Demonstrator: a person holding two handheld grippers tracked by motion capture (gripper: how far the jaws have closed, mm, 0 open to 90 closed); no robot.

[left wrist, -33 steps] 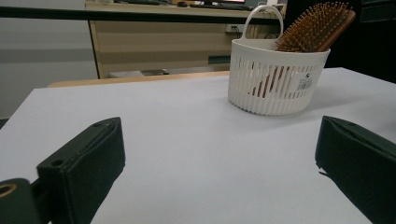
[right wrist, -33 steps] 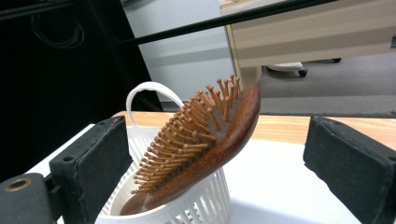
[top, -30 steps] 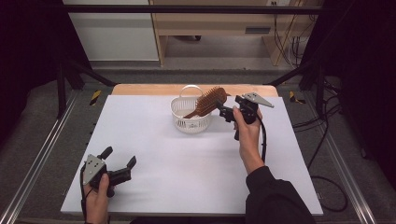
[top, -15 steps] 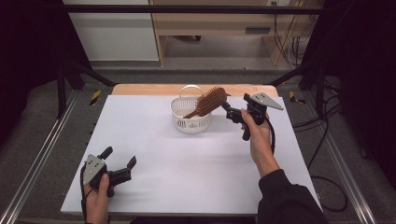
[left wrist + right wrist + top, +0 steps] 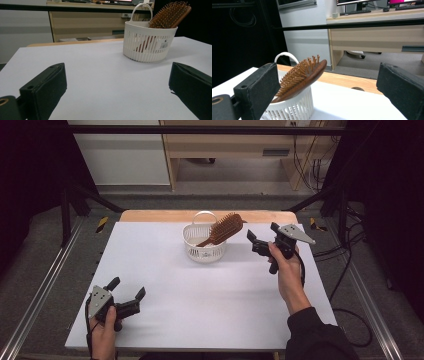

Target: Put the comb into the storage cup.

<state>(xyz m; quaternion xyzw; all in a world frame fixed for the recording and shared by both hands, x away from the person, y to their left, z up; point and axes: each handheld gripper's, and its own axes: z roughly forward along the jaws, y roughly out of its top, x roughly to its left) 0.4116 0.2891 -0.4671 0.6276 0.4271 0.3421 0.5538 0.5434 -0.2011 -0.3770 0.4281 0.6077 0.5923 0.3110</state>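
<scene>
The table [image 5: 210, 290] is lit evenly from overhead, almost washed out to pale lilac, while the sides of the high view are swallowed in near-black. Only soft, faint shadows are cast under the basket [image 5: 147, 42]. Close jaws are rendered soft and blurry in both gripper views, and slight grain is seen.

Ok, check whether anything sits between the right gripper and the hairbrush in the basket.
Nothing visible does. The right gripper, jaws open, is held up beside the white basket, facing the hairbrush, whose bristled head sticks out over the rim. Bare air lies between them.
</scene>
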